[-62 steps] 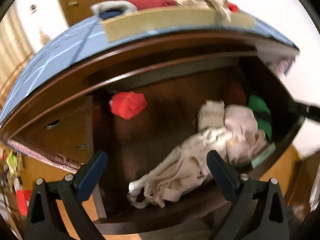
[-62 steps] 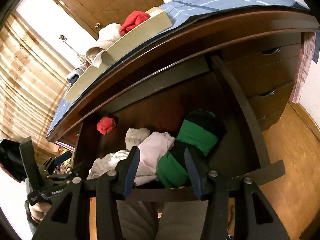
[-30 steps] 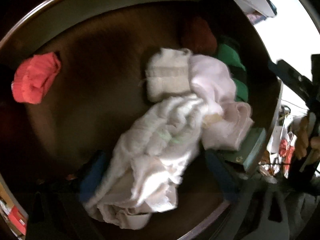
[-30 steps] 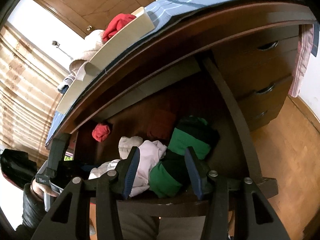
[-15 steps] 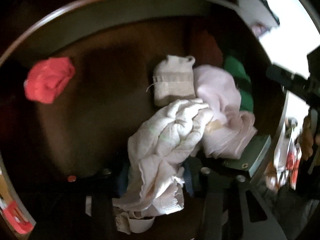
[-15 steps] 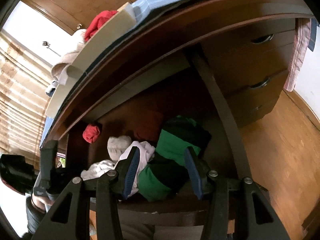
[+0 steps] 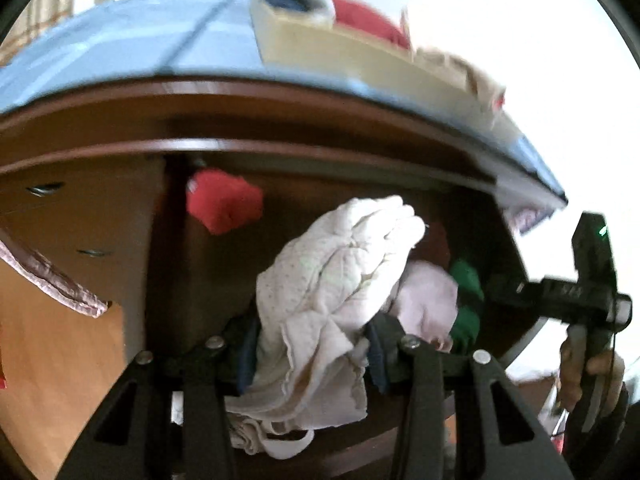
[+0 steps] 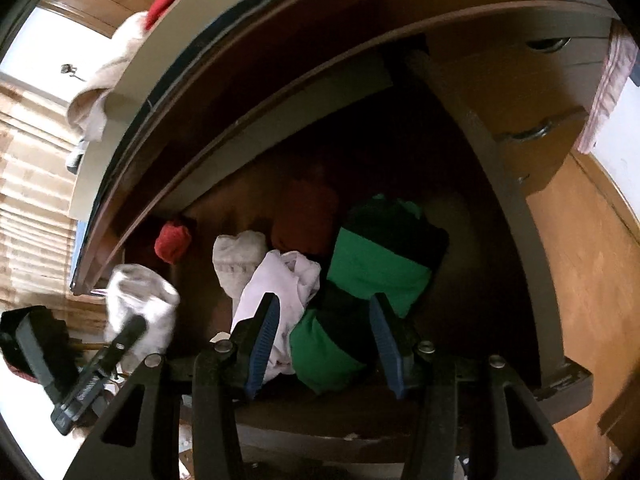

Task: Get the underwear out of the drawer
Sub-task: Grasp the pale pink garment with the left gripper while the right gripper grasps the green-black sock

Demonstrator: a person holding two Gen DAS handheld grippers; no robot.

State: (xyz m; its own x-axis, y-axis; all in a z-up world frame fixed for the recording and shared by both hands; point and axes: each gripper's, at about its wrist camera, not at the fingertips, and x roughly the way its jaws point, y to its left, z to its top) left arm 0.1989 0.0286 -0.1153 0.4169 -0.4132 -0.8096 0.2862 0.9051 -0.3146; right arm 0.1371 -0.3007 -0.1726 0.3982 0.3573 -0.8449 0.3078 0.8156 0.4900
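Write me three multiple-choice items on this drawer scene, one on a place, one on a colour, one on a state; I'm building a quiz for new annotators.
1. Where does the small red garment lie?
A. In the drawer's far left corner
B. Between the right gripper's jaws
C. On the floor

2. What colours is the garment nearest the right gripper?
A. Yellow and blue
B. Green and black
C. All white

3. What is the state of the left gripper?
A. Open and empty
B. Closed on the whitish bundled garment
C. Closed on a drawer handle

Answers:
1 A, it sits at the back left of the drawer, apart from the heap.
2 B, green panels with black bands show just ahead of the fingers.
3 B, the cloth is pinched between its pads and hangs below them.
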